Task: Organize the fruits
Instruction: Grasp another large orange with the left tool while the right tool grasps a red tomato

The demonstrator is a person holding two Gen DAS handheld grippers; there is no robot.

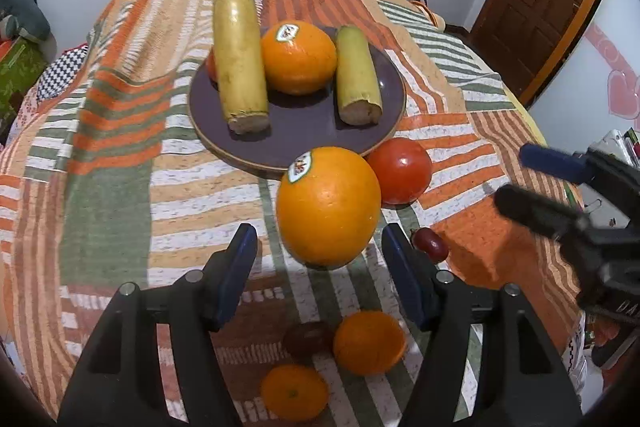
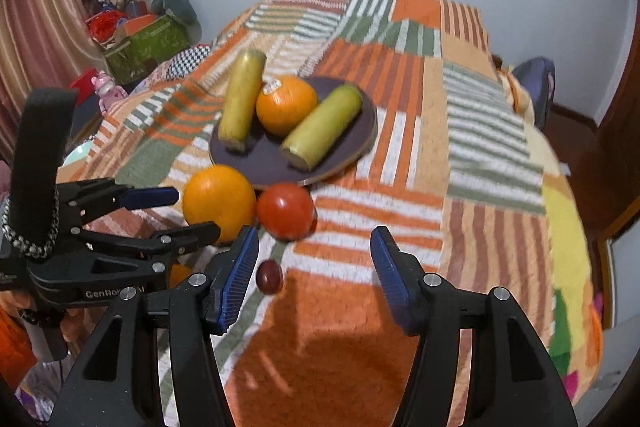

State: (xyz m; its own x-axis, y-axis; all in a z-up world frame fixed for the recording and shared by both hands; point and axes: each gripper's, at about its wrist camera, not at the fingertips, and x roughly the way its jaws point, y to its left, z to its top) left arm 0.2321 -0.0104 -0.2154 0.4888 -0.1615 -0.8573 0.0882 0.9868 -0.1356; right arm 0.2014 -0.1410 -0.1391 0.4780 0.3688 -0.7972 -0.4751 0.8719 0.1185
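Fruits lying scattered on a striped patchwork cloth (image 1: 104, 187). Dark plate (image 1: 296, 143) sitting mid-scene, carrying a stickered orange (image 1: 298, 59) between two pale yellow-green stalk pieces (image 1: 240, 59), the shorter one (image 1: 356, 75) on the right; a bit of red fruit peeking out behind the long piece.

Large stickered orange (image 1: 328, 207) resting on the cloth just beside the plate's near rim, with a red tomato (image 1: 400, 171) right beside it on its right. Small dark-red grape (image 1: 430, 245) lying nearer, right of the large orange. Two small mandarins (image 1: 370, 343) (image 1: 294, 391) and a dark fruit (image 1: 308, 338) sitting nearest.

Left gripper (image 1: 318, 247) hovering with fingers apart, gripping nothing, the large orange just beyond its tips. Right gripper (image 2: 314, 247) also standing open and empty, the tomato just beyond its tips and the grape below them.
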